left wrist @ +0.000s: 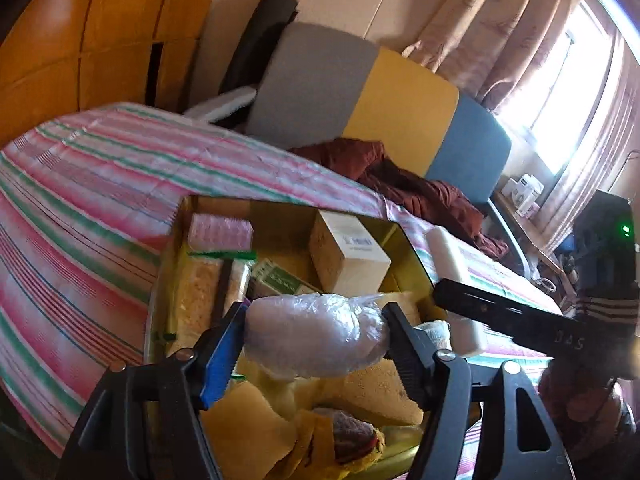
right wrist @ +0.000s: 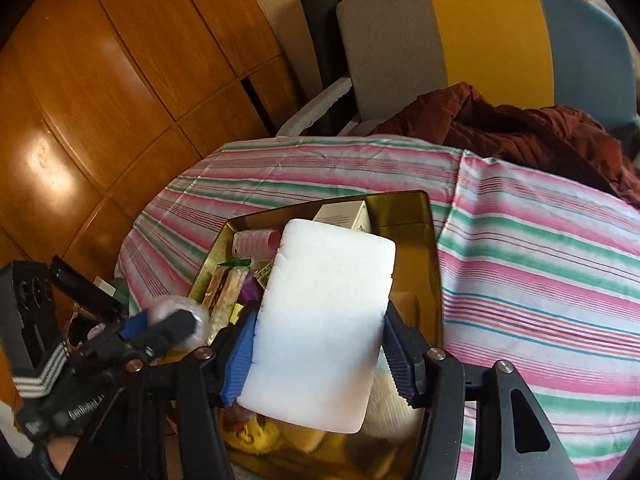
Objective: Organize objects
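Observation:
A gold tin (left wrist: 412,248) lies on the striped cloth. It holds a pink hair roller (left wrist: 220,232), a cream box (left wrist: 348,256), a green comb, sponges and packets. My left gripper (left wrist: 316,320) hangs over the tin's near part, its pads against both ends of a plastic-wrapped bundle (left wrist: 316,336). My right gripper (right wrist: 320,312) is closed on a white foam block (right wrist: 328,300), held upright over the tin (right wrist: 434,248). The block hides much of what lies in the tin. In the right wrist view the bundle (right wrist: 172,308) shows at lower left, in the left gripper.
The table's pink, green and white striped cloth (right wrist: 540,280) stretches to the right of the tin. Behind the table stands a grey, yellow and blue chair (right wrist: 472,40) with a rust-red garment (right wrist: 520,128) draped on it. Wooden panels (right wrist: 100,100) rise at the left and curtains (left wrist: 520,40) at the right.

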A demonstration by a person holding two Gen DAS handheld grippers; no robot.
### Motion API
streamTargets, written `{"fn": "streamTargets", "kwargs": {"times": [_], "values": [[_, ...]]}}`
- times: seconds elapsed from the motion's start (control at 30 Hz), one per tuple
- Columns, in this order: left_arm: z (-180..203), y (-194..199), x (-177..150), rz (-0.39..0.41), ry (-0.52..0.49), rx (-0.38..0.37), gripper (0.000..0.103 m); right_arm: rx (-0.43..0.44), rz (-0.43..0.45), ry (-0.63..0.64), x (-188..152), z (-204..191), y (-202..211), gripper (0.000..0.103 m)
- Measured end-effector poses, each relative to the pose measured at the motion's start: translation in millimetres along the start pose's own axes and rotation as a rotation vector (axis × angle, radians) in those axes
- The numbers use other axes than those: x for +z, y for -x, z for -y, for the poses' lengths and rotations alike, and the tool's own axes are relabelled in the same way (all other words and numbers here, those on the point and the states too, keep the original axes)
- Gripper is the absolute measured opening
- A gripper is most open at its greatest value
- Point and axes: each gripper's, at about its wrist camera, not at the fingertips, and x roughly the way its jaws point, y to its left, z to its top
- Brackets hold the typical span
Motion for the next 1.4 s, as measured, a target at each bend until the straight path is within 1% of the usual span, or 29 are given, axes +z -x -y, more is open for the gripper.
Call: {"fn": "streamTargets", "kwargs": {"times": [0.03, 0.07, 0.1, 0.23, 0.3, 0.33, 0.37, 0.4, 0.43, 0.47, 0.57, 0.8, 1.1, 1.2, 1.33, 1.4], "values": [[-1, -2, -1, -0.008, 0.007, 0.007, 0.076, 0.006, -0.015, -0.009, 1, 1, -6, 0.064], [-1, -2, -3, -0.009, 0.004, 0.007, 0.077, 0.013, -0.029, -0.028, 1, 2, -13, 0.064], [-2, -1, -5, -0.007, -0.002, 0.007, 0.077, 0.019, -0.034, -0.040, 1, 3, -16, 0.064], [-3, 7, -11, 0.004, -0.028, 0.053, 0.077, 0.019, -0.048, -0.046, -4, 6, -25, 0.065], [-5, 10, -12, 0.007, -0.024, 0.063, 0.077, 0.028, -0.056, -0.062, -8, 7, -26, 0.067], [-6, 14, -14, 0.012, -0.022, 0.067, 0.077, 0.038, -0.053, -0.074, -10, 8, -25, 0.074], [-6, 16, -14, 0.016, -0.022, 0.076, 0.077, 0.054, -0.042, -0.086, -11, 10, -22, 0.086], [-6, 20, -15, 0.022, -0.024, 0.089, 0.077, 0.070, -0.027, -0.099, -12, 11, -18, 0.093], [-6, 23, -17, 0.028, -0.030, 0.100, 0.077, 0.084, -0.015, -0.106, -12, 12, -15, 0.096], [-5, 27, -17, 0.033, -0.034, 0.105, 0.077, 0.099, -0.003, -0.113, -13, 13, -11, 0.096], [-4, 37, -19, 0.050, -0.040, 0.130, 0.077, 0.106, 0.010, -0.112, -13, 9, -3, 0.096], [7, 58, -24, 0.086, -0.073, 0.210, 0.077, 0.086, 0.019, -0.097, -25, 0, 10, 0.096], [19, 75, -33, 0.127, -0.105, 0.300, 0.077, -0.058, 0.067, -0.004, -45, -13, 25, 0.096], [24, 80, -35, 0.136, -0.122, 0.308, 0.077, -0.101, 0.097, 0.025, -52, -17, 32, 0.096], [31, 85, -40, 0.147, -0.122, 0.333, 0.077, -0.141, 0.125, 0.055, -63, -22, 41, 0.096], [34, 87, -41, 0.147, -0.114, 0.361, 0.077, -0.154, 0.141, 0.058, -69, -23, 46, 0.096]]}}
